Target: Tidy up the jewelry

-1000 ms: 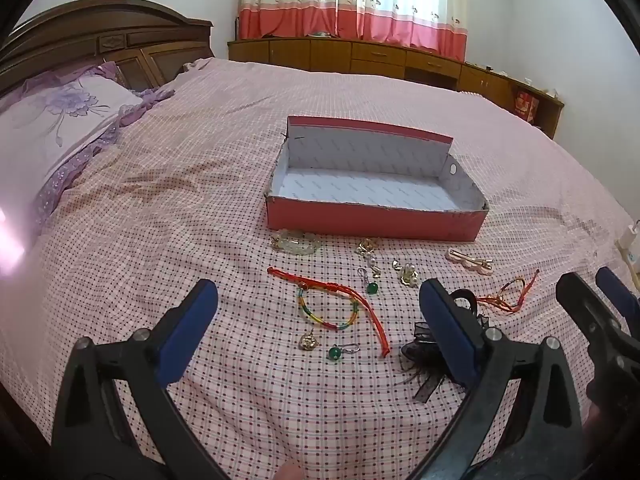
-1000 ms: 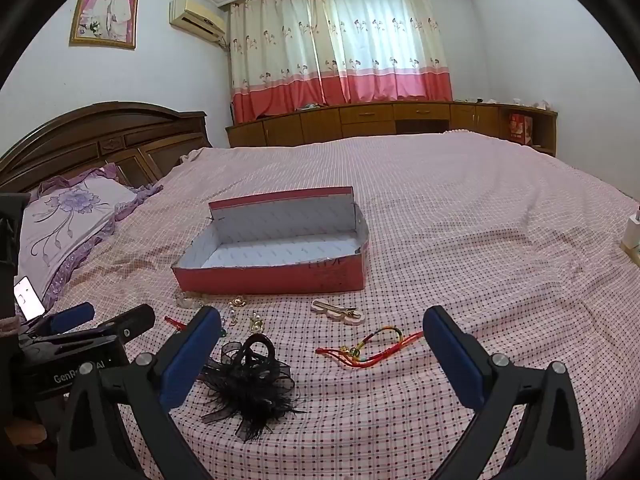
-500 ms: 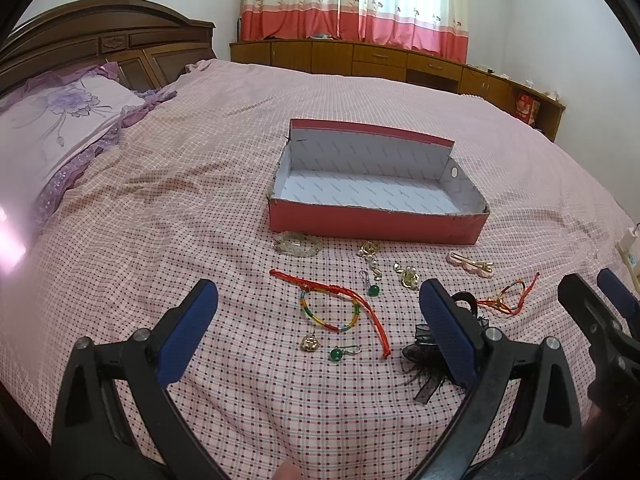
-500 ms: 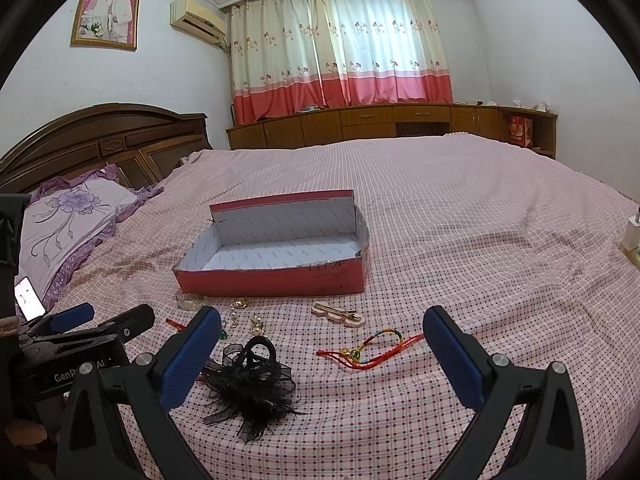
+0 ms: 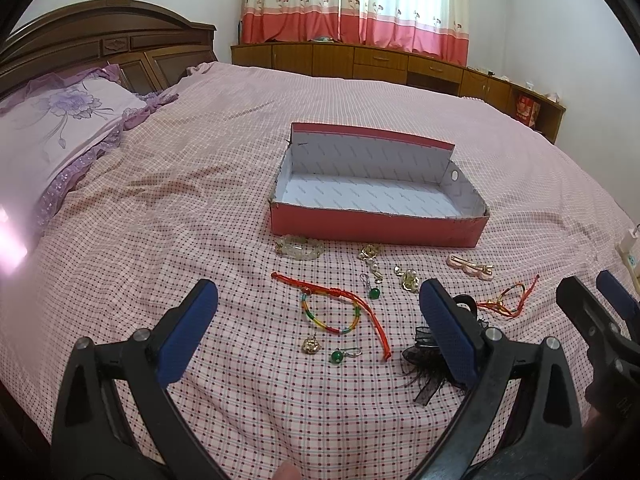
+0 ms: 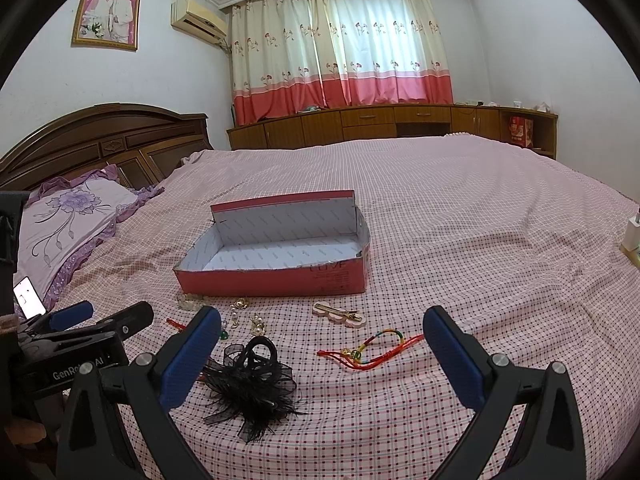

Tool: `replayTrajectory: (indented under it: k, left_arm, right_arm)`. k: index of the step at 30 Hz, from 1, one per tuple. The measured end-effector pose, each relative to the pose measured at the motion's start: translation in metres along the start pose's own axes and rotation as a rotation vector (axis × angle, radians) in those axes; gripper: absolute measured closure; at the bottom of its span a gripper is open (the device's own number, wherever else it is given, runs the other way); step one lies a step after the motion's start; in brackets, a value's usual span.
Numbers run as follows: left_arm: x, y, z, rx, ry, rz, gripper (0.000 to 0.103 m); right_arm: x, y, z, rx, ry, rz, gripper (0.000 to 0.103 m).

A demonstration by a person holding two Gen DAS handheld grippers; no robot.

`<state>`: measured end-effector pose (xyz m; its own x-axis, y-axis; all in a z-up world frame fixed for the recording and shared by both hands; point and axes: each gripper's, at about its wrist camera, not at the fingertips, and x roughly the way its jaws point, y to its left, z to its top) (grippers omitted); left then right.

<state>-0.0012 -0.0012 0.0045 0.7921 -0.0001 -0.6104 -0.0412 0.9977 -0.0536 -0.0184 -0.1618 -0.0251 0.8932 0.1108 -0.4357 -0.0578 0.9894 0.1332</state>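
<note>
An open red box (image 5: 376, 228) with a white inside sits on the pink checked bedspread; it also shows in the right wrist view (image 6: 276, 280). Jewelry lies in front of it: a red cord with a rainbow bracelet (image 5: 332, 308), a clear bead bracelet (image 5: 300, 247), green bead earrings (image 5: 338, 356), gold pieces (image 5: 408, 278), a pink hair clip (image 6: 340, 315), a red and rainbow cord (image 6: 372, 350) and a black feathered hair piece (image 6: 252, 380). My left gripper (image 5: 320, 332) is open and empty above the rainbow bracelet. My right gripper (image 6: 320, 356) is open and empty above the cord.
A purple flowered pillow (image 5: 60, 120) and a dark wooden headboard (image 5: 100, 40) lie to the left. Wooden cabinets (image 6: 380, 124) run under the curtains at the back. A phone (image 6: 28, 298) lies at the left edge. A white charger (image 6: 632, 232) sits at the right.
Both grippers have tilted up slightly, so the box and jewelry sit a little lower in view. Nothing on the bed has moved.
</note>
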Motion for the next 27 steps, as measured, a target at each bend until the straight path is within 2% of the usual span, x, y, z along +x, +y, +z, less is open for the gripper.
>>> replayTrajectory:
  k: [27]
  left_arm:
    - [-0.0018,0.0018,0.0040,0.000,-0.004,0.000,0.009]
  right_arm:
    - [0.0016,0.0007,-0.0004,0.000,0.001,0.000,0.000]
